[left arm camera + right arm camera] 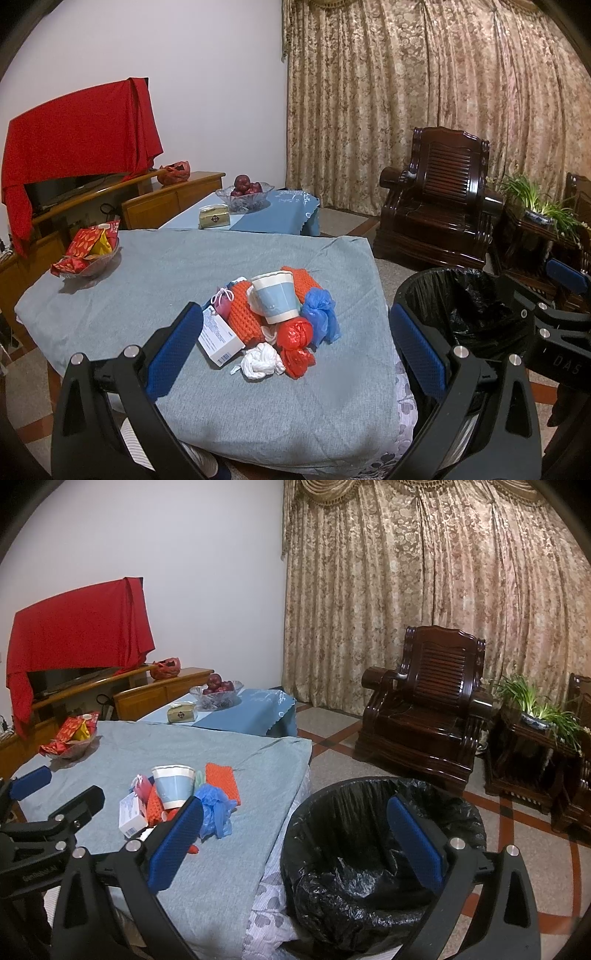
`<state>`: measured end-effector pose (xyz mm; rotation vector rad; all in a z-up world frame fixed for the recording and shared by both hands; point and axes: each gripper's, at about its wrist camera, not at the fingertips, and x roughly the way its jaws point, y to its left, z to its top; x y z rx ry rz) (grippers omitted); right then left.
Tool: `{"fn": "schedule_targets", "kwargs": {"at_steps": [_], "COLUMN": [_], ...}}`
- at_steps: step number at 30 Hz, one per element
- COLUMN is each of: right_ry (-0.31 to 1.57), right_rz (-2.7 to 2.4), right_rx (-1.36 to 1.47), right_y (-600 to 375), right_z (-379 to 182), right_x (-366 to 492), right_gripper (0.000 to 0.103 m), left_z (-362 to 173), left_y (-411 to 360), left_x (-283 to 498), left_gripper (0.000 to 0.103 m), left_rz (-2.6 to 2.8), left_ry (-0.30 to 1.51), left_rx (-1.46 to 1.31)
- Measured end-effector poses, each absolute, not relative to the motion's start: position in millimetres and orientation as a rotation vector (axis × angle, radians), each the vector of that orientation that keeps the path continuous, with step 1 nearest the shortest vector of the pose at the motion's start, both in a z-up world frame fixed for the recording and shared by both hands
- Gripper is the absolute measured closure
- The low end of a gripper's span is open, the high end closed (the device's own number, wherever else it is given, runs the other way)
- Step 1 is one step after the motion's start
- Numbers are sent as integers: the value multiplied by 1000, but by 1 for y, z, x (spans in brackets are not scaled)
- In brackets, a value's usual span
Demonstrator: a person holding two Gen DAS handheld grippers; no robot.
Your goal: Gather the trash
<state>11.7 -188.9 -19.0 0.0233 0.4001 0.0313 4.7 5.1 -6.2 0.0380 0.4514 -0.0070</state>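
Observation:
A pile of trash lies on the grey-clothed table (147,280): a tipped paper cup (275,297), orange foam netting (243,317), a white box (219,338), and blue (321,319), red (295,345) and white (260,362) knotted plastic bags. My left gripper (295,347) hangs open just in front of the pile, nothing between its fingers. My right gripper (295,843) is open beside the table, over the rim of a bin with a black liner (380,864). The cup (173,786) and blue bag (216,810) also show in the right wrist view.
A glass bowl of red snack packets (86,254) sits at the table's far left. Behind is a low table with a fruit bowl (245,192) and a box. A dark wooden armchair (439,199) and a potted plant (535,206) stand on the tiled floor to the right.

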Motion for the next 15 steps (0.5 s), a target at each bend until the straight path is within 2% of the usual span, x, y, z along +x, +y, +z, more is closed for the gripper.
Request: {"fn": "schedule_targets", "kwargs": {"at_steps": [15], "right_ry": [407], "right_rz": [33], "right_rx": [26], "right_y": [-186], "right_z": [-24], "right_x": [13], "right_gripper": [6], "left_z": [-14], "left_y": [11], "left_x": [7], "left_gripper": [5], "left_rz": [-7], "left_ry": [454], "left_rx": [40]}}
